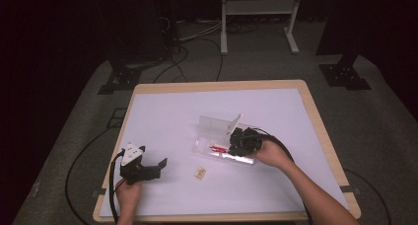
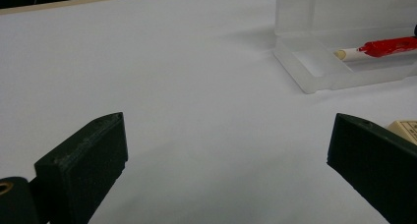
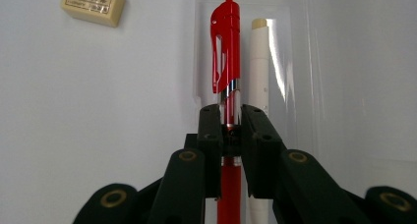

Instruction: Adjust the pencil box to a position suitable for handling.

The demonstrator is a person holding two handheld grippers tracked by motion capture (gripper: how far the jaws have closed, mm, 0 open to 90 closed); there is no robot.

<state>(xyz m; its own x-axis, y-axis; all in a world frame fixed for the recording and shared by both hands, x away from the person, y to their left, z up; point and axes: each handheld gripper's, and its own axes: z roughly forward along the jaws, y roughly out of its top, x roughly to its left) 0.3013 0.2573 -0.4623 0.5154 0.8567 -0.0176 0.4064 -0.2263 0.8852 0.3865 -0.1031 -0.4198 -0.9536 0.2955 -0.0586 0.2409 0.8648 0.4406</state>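
A red pen (image 3: 225,52) lies lengthwise in a clear plastic case (image 1: 219,148), beside a white pen (image 3: 258,71). My right gripper (image 3: 230,117) is shut on the red pen's barrel, just below its clip, over the case. In the high view that gripper (image 1: 235,142) sits at the case's right end, with the red pen (image 1: 216,148) showing to its left. My left gripper (image 1: 160,164) rests on the table at the front left, jaws open and empty. From the left gripper view (image 2: 223,150) the case (image 2: 314,69) and the red pen (image 2: 388,46) lie ahead to the right.
A small cream eraser (image 1: 199,172) lies on the white table mat (image 1: 172,111) between the two grippers; it also shows in the right gripper view as an eraser (image 3: 93,5) at top left. The case's lid (image 1: 217,122) stands open behind it. Cables trail off the table's front.
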